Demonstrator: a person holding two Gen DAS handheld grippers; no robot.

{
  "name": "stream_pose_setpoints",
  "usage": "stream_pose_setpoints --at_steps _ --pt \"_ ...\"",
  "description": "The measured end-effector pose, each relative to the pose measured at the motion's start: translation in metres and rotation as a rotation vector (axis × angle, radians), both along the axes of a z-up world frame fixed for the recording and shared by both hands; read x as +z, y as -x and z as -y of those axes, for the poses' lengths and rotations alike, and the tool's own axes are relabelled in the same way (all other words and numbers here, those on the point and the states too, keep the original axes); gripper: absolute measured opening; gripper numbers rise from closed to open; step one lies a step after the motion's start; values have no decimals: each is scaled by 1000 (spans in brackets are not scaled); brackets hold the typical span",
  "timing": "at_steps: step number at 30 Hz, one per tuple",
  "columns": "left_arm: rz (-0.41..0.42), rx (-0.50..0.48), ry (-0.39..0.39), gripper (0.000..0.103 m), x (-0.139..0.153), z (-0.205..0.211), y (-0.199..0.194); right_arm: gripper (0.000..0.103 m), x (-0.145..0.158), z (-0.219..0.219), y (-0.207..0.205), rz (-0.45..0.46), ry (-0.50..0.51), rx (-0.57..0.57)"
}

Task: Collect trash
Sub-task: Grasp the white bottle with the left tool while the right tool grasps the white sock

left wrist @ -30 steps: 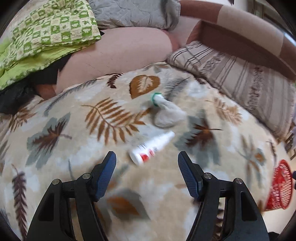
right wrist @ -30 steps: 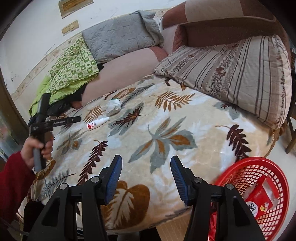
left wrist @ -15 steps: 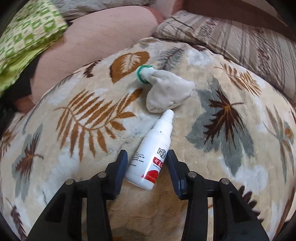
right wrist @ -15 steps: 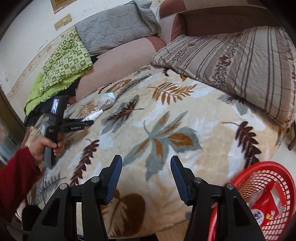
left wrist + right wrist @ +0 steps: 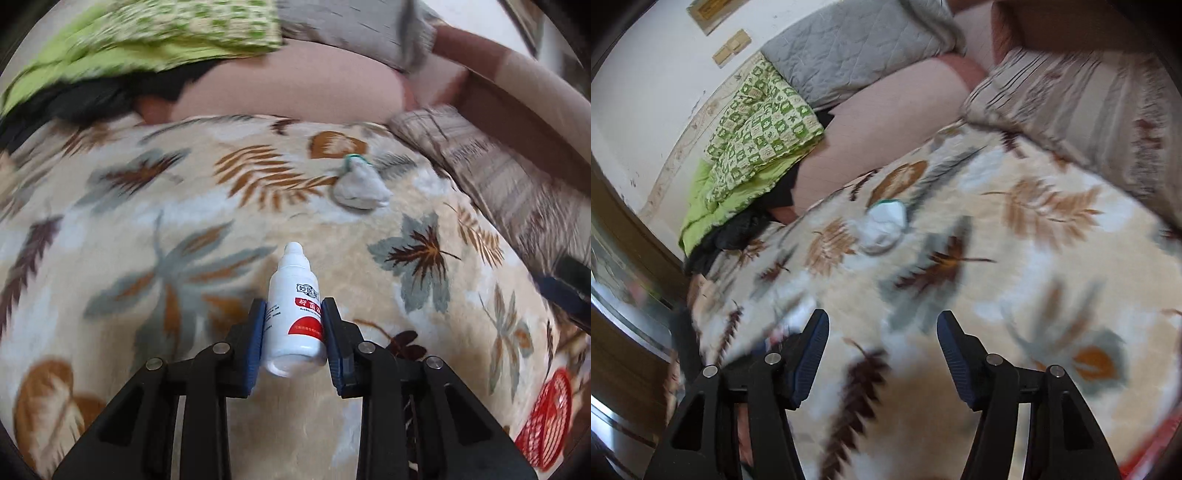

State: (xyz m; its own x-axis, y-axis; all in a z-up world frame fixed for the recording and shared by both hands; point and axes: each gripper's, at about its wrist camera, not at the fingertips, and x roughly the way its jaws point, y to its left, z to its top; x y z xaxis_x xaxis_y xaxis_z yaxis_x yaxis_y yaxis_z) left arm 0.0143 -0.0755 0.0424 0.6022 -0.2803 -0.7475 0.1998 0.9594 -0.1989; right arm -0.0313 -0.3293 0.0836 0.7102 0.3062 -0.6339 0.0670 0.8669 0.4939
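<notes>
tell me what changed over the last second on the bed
The left gripper closed in on the white bottle, shut on its sides and lifted it off the leaf blanket. The right gripper swung toward the crumpled grey wad, jaws open and empty as before. The wad stayed put.

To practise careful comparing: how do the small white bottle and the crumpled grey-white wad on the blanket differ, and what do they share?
The white bottle is rigid, smooth and printed with a red label; the crumpled wad is soft, shapeless and has a green band at one end. The bottle is clamped in the left gripper; the wad lies free on the leaf-print blanket. Both are small and pale.
</notes>
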Motion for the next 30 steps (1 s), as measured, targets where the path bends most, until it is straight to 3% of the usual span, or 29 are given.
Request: stream_pose_setpoints --at_steps 3,9,16,19,20,25,30 --pt "-13 3 -32 29 -14 0 -3 67 -8 -8 -48 -23 -22 -19" --pt "-69 13 24 29 -27 -19 -23 67 -40 -25 -139 -108 -67 -50" --pt "-103 27 46 29 -35 -25 -34 64 -79 -40 -202 -188 -53 -95" --pt "-89 24 26 29 -34 -22 -33 32 -85 -43 -194 -181 -27 -107" --pt "-82 30 30 29 -33 -22 -32 27 -83 -42 -187 -169 -26 -99" --pt "-60 46 84 29 -26 -28 -32 26 -59 -45 -126 -100 4 -106" --pt "25 44 36 29 -12 -25 -23 26 -22 -56 -55 7 103 -111"
